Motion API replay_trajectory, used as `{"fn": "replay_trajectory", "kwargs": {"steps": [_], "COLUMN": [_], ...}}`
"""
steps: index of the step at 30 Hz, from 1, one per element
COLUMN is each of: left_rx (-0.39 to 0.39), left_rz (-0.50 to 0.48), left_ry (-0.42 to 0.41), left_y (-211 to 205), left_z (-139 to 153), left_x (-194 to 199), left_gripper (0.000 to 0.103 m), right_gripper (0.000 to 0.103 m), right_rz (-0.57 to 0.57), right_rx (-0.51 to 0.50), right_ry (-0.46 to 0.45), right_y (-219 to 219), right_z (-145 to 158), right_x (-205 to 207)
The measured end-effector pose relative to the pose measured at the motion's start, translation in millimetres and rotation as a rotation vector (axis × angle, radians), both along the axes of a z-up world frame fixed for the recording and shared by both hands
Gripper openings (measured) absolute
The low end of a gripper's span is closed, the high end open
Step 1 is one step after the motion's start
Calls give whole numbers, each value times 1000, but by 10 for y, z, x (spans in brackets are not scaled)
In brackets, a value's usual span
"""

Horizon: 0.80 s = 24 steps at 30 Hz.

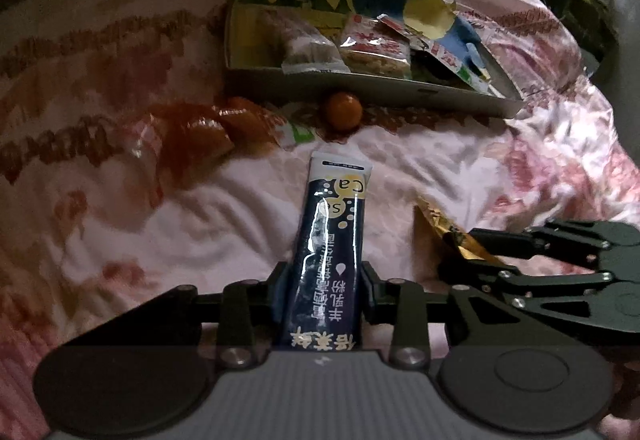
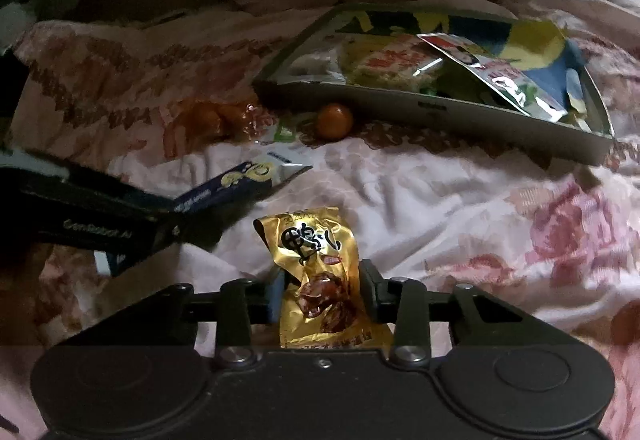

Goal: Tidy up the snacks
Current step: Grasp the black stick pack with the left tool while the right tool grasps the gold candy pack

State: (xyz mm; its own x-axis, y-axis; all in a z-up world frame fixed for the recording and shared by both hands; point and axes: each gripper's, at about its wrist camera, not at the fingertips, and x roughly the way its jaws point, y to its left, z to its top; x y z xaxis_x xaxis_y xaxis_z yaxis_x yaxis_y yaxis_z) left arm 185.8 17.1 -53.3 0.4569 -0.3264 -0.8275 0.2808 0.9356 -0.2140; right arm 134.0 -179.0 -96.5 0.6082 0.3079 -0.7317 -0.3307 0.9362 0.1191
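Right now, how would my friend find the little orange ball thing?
Find the shallow box of snacks on the flowery blanket. Against its near wall sits a small orange ball. It is round and bare, unlike the crinkly orange packet to its left.

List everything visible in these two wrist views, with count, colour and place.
Box: one, grey, on the bedspread, far side.
Packets in box: several, red, white, clear; exact count unclear.
Ball: one, orange, against the box's near wall.
Clear packet: one, orange contents, left of the ball.
Stick pack: one, dark blue, between the left gripper's fingers.
Gold packet: one, gold, between the right gripper's fingers.
Bedspread: one, pink floral, under everything.
Left gripper: black, shut on the stick pack.
Right gripper: black, closed on the gold packet.
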Motion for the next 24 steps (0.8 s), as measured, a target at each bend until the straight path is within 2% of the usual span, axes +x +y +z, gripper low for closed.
{"fn": "replay_trajectory", "kwargs": {"steps": [4, 8, 14, 20, 24], "left_rx": [-86, -130, -143, -157, -163], "left_rz": [26, 33, 38, 33, 34], "left_ry": [17, 24, 30, 34, 38], "left_y": [42, 31, 6, -25, -28], "left_z": [28, 26, -14, -39, -44], "left_x": [-35, -36, -30, -24, -18], "left_gripper": [38, 38, 38, 38, 38], "right_gripper": [36, 33, 33, 43, 44], "right_rz": [-44, -76, -112, -136, -144], "right_rx": [49, 86, 82, 88, 77], "right_ry": [22, 30, 9, 14, 4], "right_y": [-73, -130, -145, -157, -153], "right_z": [-2, -4, -10, -51, -51], "right_x": [-1, -7, 1, 31, 28]}}
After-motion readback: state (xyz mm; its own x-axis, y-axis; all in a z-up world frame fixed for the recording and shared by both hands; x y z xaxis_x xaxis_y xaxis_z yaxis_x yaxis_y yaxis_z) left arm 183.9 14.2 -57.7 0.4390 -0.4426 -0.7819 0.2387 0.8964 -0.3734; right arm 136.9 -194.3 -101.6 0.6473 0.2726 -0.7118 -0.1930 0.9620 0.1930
